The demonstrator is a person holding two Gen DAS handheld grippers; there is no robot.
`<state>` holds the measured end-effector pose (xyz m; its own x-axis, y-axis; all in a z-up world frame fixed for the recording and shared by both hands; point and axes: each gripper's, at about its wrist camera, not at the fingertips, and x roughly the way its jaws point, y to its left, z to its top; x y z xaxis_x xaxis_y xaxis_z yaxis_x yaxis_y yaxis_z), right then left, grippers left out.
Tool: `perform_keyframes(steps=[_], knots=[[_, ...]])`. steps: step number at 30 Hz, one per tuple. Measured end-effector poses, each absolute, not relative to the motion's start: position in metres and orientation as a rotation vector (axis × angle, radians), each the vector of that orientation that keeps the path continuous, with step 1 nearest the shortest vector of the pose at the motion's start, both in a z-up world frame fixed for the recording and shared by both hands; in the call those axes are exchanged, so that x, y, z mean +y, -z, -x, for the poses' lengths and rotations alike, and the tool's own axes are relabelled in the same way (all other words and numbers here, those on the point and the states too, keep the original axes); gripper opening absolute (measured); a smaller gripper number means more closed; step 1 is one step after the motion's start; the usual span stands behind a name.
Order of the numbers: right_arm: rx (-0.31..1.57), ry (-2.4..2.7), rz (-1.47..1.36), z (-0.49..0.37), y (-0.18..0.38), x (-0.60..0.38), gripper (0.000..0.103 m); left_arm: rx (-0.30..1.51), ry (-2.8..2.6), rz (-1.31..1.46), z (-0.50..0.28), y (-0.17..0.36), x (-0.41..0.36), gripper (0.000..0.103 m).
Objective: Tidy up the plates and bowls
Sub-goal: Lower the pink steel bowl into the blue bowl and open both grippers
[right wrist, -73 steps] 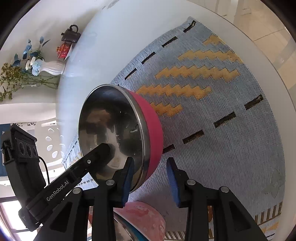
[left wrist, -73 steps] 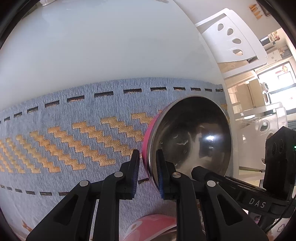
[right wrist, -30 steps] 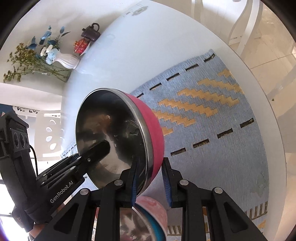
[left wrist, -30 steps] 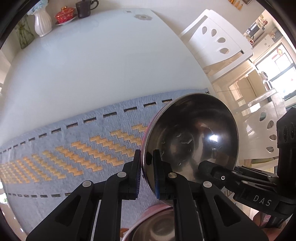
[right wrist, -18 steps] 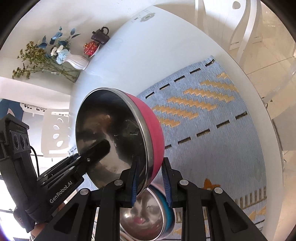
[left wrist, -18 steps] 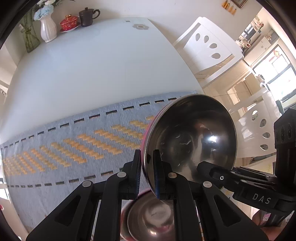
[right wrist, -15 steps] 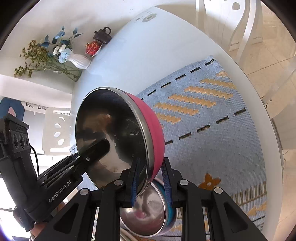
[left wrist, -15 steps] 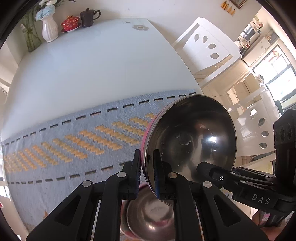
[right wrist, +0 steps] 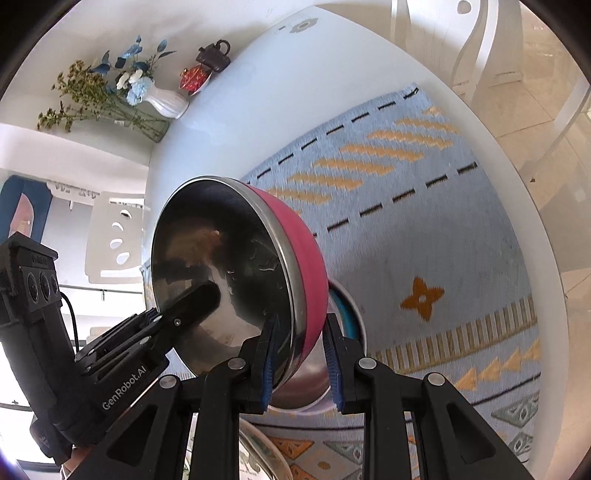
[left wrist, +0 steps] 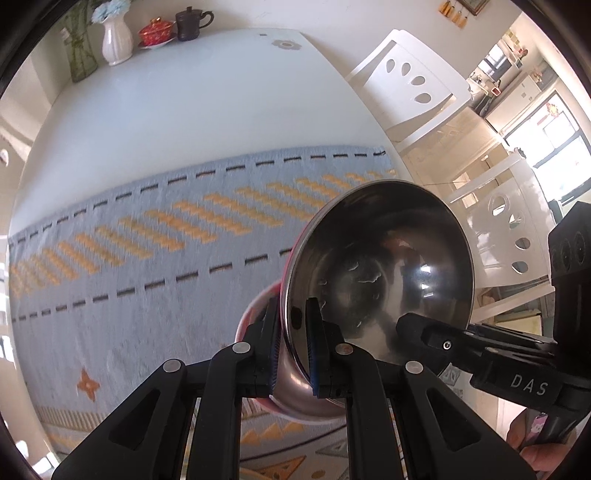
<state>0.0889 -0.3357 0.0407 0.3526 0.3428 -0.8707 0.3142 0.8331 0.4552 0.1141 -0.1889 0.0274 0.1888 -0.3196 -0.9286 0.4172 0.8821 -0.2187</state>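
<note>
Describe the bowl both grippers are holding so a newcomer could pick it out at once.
Start at the white table with the blue and orange runner. Above the runner's near end, the left gripper and right gripper each clamp the rim of the pink bowl. It is tilted in the air, steel-lined, unlike the blue-rimmed bowl resting beneath it.

Ahead of me a blue woven runner (left wrist: 155, 258) with orange zigzags lies across the white worktop (left wrist: 192, 110). At its far edge stand a white vase (left wrist: 116, 42), a red lidded cup (left wrist: 157, 31) and a dark teapot (left wrist: 190, 24). A white chair (left wrist: 410, 81) stands beside the worktop.
</note>
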Motion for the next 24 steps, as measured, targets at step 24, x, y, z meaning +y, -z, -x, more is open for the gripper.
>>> perform_keyframes(steps=[24], knots=[[1.318,0.025,-0.618,-0.062,-0.015,-0.320,0.023,1.382,0.505,-0.073,-0.081,0.007,-0.174,0.015]])
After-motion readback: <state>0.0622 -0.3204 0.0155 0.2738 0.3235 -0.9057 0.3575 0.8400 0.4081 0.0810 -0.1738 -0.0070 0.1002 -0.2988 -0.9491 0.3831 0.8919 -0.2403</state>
